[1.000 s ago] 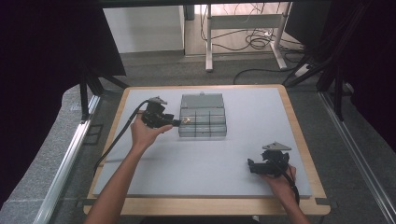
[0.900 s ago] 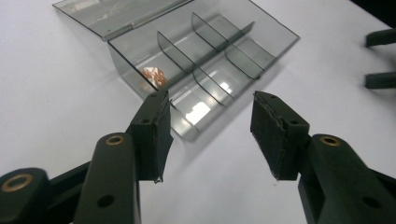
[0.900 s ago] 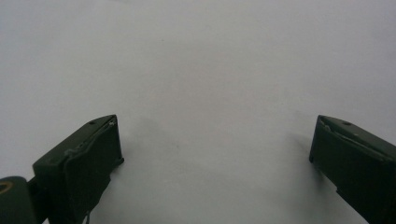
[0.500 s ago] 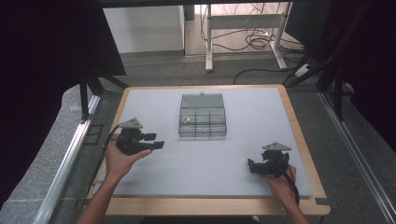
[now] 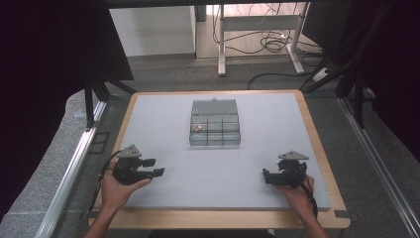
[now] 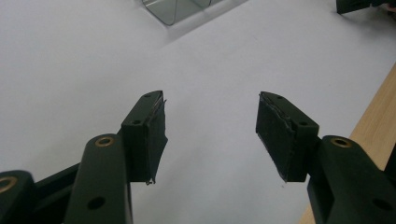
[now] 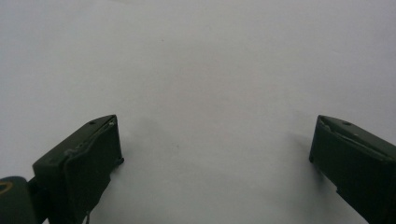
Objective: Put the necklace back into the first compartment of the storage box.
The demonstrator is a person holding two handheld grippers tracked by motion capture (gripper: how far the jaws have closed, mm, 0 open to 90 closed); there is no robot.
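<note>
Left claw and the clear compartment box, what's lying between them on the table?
Nothing: in the high view, just bare grey mat separates the left claw from the clear compartment box.

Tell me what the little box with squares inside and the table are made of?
The box looks like clear, smoky-grey plastic: you can see through its walls and dividers, and its corner shines glossy in the left gripper view. The table has a pale, grainy rim that looks like wood. The grey mat on it is dull and smooth, perhaps foam or rubber; I can't tell which.
</note>
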